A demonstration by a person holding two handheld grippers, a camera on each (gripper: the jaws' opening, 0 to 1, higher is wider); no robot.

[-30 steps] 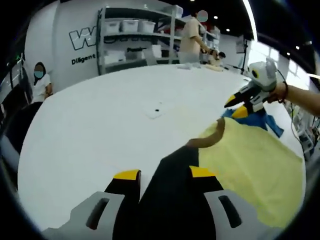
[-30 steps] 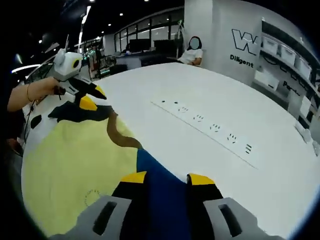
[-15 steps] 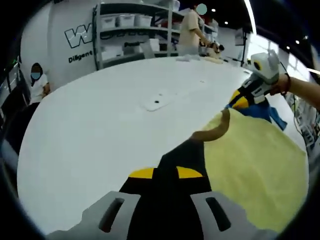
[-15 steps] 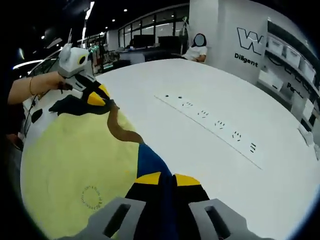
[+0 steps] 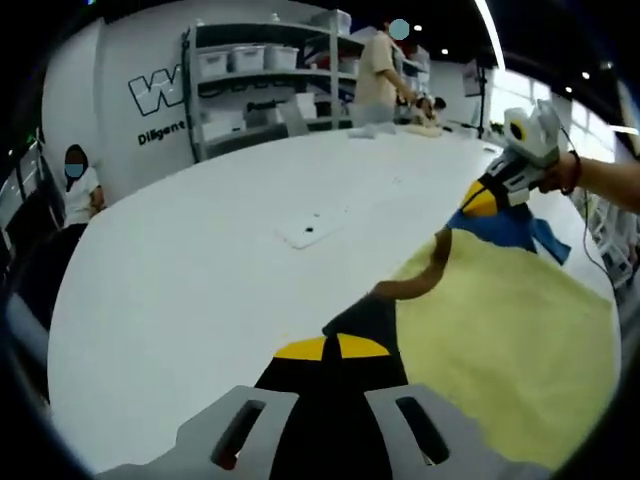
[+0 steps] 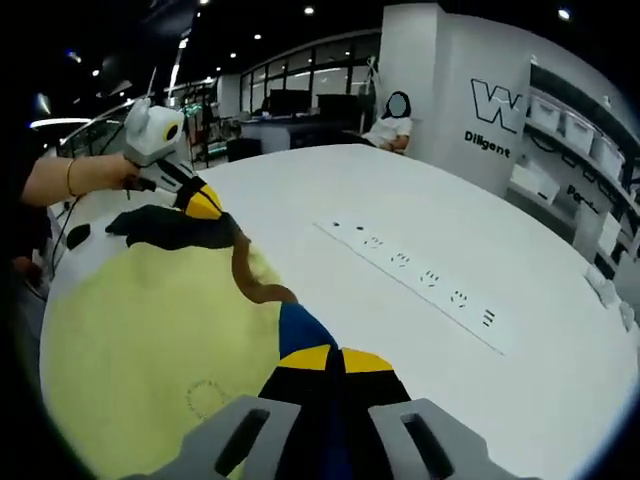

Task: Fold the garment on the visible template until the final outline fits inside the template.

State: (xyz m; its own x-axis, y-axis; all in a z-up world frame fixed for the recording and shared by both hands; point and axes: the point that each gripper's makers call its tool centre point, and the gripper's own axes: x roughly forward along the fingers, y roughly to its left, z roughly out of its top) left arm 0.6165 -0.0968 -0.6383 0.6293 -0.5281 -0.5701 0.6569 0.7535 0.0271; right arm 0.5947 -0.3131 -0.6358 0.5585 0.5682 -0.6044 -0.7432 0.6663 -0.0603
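A yellow garment (image 5: 500,330) with a brown collar (image 5: 415,282) lies spread on the white table (image 5: 200,280). My left gripper (image 5: 330,348) is shut on its black sleeve (image 5: 365,320) at the near edge. Across the garment, my right gripper (image 5: 482,200) pinches the blue sleeve (image 5: 510,232). In the right gripper view, the right gripper (image 6: 330,358) is shut on the blue sleeve (image 6: 298,332). There the yellow garment (image 6: 140,330) stretches left, and the left gripper (image 6: 203,206) holds the black sleeve (image 6: 165,228), with the brown collar (image 6: 248,275) curving between.
A white power strip (image 6: 420,275) lies on the table to the right of the garment. A small flat white plate (image 5: 310,230) rests mid-table. Shelves with bins (image 5: 260,80) stand behind, a seated person (image 5: 75,185) at the table's edge, another person (image 5: 378,70) standing far off.
Both grippers' jaws, apart around the sleeves a second ago, have shut on the fabric. Both views have shifted slightly.
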